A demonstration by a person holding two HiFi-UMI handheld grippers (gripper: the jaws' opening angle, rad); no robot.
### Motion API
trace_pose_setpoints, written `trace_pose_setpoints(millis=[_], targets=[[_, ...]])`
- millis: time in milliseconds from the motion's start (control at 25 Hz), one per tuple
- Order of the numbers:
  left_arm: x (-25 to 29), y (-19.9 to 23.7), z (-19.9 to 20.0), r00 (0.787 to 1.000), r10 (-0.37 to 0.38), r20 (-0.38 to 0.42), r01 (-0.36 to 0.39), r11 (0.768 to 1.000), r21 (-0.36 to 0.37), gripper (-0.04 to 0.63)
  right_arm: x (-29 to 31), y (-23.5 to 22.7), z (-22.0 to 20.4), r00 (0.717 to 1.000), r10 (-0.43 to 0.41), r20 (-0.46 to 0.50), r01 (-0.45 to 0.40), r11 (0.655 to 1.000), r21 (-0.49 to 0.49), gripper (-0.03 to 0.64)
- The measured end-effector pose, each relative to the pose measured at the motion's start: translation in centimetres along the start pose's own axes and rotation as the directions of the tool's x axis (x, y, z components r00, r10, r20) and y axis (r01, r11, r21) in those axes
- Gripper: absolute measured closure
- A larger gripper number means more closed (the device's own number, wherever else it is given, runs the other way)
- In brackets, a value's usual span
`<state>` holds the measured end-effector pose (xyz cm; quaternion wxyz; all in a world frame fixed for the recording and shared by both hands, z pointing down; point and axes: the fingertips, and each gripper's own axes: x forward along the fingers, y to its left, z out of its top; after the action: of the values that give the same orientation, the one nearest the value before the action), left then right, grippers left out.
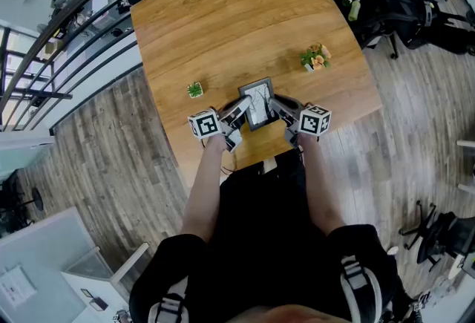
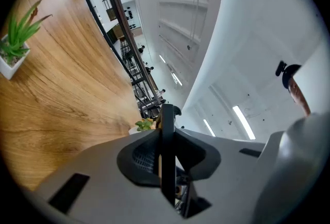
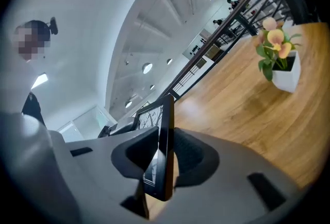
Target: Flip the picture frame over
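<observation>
Item: picture frame (image 1: 257,103), black, holding a black-and-white print of branching lines. Location: lifted off the near edge of the wooden table (image 1: 237,17), directly in front of the person and between the two grippers. The frame stands on edge, with its printed face towards the person.

Left gripper (image 1: 237,116): jaws closed on the frame's left side. In the left gripper view the frame's thin black edge (image 2: 167,120) runs upright between both pads, which press on it.

Right gripper (image 1: 280,112): jaws closed on the frame's right side. In the right gripper view the frame (image 3: 157,115) stands between the pads, print side facing left and slightly tilted, and the pads bear on both faces.

Also on the table: a small green spiky plant in a white pot (image 1: 195,90), left of the frame and apart from it; a flowering plant with pale orange blooms in a white pot (image 1: 315,58), to the right and farther back.

Surroundings: black railing (image 1: 82,10) beyond the table's left side; wood-plank floor (image 1: 111,158).
</observation>
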<state>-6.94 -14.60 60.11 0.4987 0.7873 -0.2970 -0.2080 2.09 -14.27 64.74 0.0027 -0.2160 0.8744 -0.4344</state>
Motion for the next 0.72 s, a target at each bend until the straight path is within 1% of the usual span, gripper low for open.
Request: trace_pose_setpoints(millis=[80, 200, 360, 440, 560, 720], targets=[[0.0, 0.3, 0.2, 0.999, 0.033, 0.011, -0.033, 0.999, 0.027, 0.512, 0.2, -0.1, -0.1, 1.000, -0.027, -0.011, 0.026, 0.999, -0.038, 0.523], [-0.1, 1.2, 0.2, 0.997, 0.080, 0.017, -0.081, 0.996, 0.049, 0.512, 0.5, -0.4, -0.4, 0.997, -0.069, -0.033, 0.066, 0.994, -0.083, 0.523], [0.3, 2.5, 0.4, 0.989, 0.144, 0.031, -0.146, 0.987, 0.069, 0.511, 0.8, -1.1, -0.4, 0.993, -0.114, -0.042, 0.110, 0.990, -0.093, 0.525], [0.5, 2.9, 0.6, 0.982, 0.182, 0.042, -0.185, 0.979, 0.088, 0.511, 0.9, -1.5, -0.5, 0.989, -0.141, -0.043, 0.136, 0.986, -0.097, 0.525], [1.0, 3.7, 0.5, 0.969, 0.242, 0.041, -0.245, 0.960, 0.135, 0.511, 1.0, -2.1, -0.3, 0.982, -0.183, -0.053, 0.175, 0.976, -0.129, 0.525], [1.8, 4.6, 0.2, 0.958, 0.284, 0.040, -0.286, 0.944, 0.165, 0.508, 1.0, -3.2, -0.2, 0.972, -0.222, -0.075, 0.207, 0.964, -0.169, 0.525]])
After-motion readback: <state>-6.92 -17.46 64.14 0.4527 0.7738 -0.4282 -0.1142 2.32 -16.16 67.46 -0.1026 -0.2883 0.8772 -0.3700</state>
